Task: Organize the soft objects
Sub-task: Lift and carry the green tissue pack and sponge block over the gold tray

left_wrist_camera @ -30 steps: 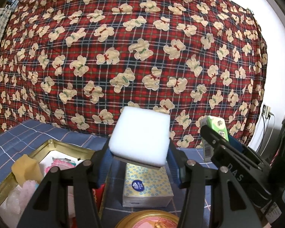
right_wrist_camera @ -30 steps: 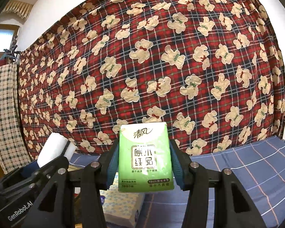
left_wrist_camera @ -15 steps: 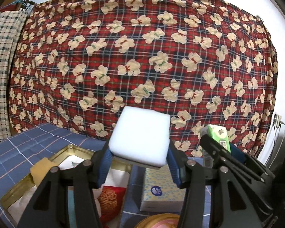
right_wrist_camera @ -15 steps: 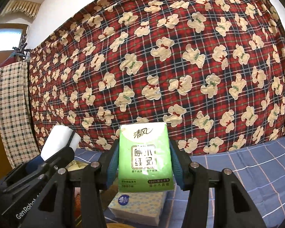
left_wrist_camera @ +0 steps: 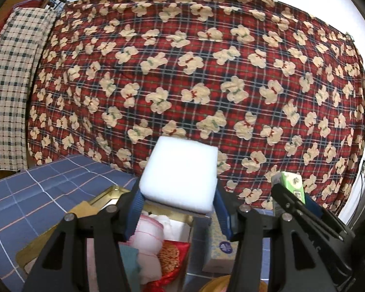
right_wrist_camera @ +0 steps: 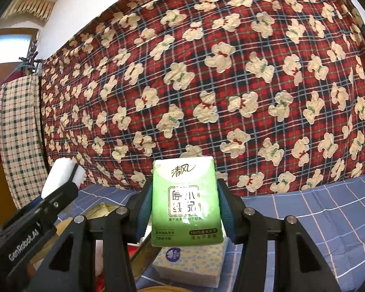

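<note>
Evidently each gripper is carrying one soft item clear of the bench for sorting: the left gripper (left_wrist_camera: 178, 210) is clamping a white sponge block (left_wrist_camera: 181, 178) above the gold tray (left_wrist_camera: 30, 250) at 6 o'clock, while the right gripper (right_wrist_camera: 185, 213) is squeezing a green tissue pack (right_wrist_camera: 185, 200) over the boxed tissues (right_wrist_camera: 192, 261).
</note>
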A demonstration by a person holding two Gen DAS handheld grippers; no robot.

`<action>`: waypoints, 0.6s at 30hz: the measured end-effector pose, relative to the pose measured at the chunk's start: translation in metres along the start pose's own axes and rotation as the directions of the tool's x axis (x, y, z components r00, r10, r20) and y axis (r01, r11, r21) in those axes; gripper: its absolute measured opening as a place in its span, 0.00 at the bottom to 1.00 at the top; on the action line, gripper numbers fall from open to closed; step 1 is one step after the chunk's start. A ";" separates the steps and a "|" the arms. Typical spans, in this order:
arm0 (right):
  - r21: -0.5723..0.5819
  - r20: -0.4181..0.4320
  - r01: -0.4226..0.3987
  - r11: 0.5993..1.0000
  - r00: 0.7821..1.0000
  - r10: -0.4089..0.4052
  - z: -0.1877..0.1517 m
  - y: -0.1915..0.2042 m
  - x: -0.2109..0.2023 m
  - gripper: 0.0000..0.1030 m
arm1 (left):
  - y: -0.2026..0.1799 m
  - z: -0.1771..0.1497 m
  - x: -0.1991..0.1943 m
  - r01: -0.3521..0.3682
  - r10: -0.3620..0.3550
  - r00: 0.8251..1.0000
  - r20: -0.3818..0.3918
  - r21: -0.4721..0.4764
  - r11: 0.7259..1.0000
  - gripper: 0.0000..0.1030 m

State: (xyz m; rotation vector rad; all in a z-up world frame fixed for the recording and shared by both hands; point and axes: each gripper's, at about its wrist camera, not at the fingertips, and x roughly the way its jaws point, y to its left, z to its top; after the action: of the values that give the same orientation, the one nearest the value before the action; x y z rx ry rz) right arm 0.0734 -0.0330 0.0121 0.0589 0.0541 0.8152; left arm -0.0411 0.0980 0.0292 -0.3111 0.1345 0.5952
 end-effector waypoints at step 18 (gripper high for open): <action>-0.023 -0.007 -0.061 0.998 0.998 0.061 -0.003 0.026 0.006 0.51 | 0.021 0.004 -0.007 -0.062 0.062 0.998 -0.001 -0.009 0.998 0.51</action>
State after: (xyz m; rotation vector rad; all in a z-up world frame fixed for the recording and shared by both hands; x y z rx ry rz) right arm 0.0584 -0.0103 0.0105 0.0365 0.0489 0.8767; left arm -0.0586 0.1123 0.0289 -0.3172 0.1424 0.6573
